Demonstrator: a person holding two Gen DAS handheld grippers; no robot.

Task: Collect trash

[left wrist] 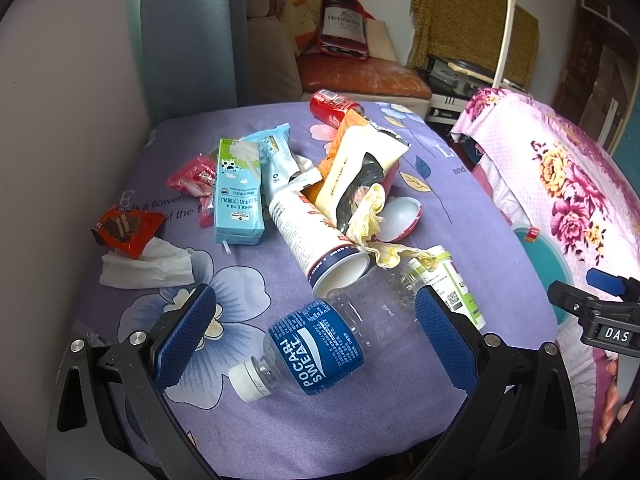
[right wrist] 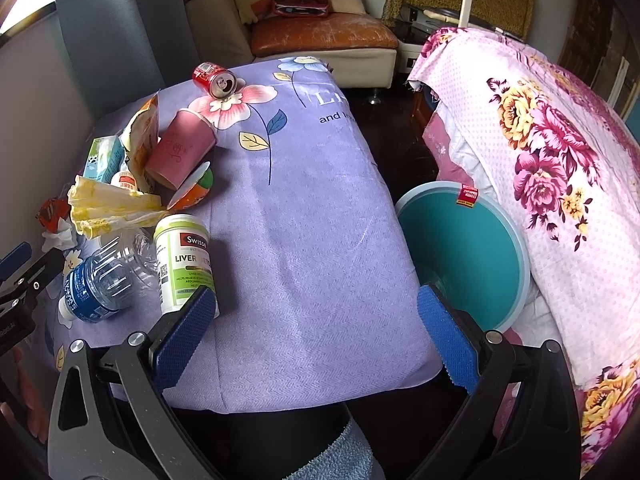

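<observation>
Step in hand looked like the approach for a first pick: trash pile still spread over the purple-clothed table [right wrist: 304, 216], nothing seen in the teal bin [right wrist: 460, 256] apart from a small red tag at its rim.

Left gripper [left wrist: 314, 320] had its jaws spread wide and held nothing. The Pocari Sweat bottle [left wrist: 316, 344] lay on its side between the two blue pads, near the table's front edge, white cap pointing toward the left pad; neither pad touched it as far as could be told.

Right gripper [right wrist: 316, 328] was also wide open and empty, over bare cloth at the front right part of the table, its left pad just beside the green-and-white supplement bottle [right wrist: 182, 260].

Rest of the pile sat toward the table's left and middle: milk carton [left wrist: 238, 196], white paper cup [left wrist: 316, 240] on its side touching the bottle's base, crumpled yellow wrapper [left wrist: 376, 220], white tissue [left wrist: 148, 264] and red snack wrapper [left wrist: 126, 228] near the left edge, red can [left wrist: 332, 106] at the far edge.

The bin stood off the table's right edge, wedged against a floral pink cover [right wrist: 540, 140].

Next move, by my read: close the left jaws across the bottle's labelled middle, lift clear of the cup, carry right to the bin. Clear plastic was likely to crush and slip, so a centred squeeze was wanted.
</observation>
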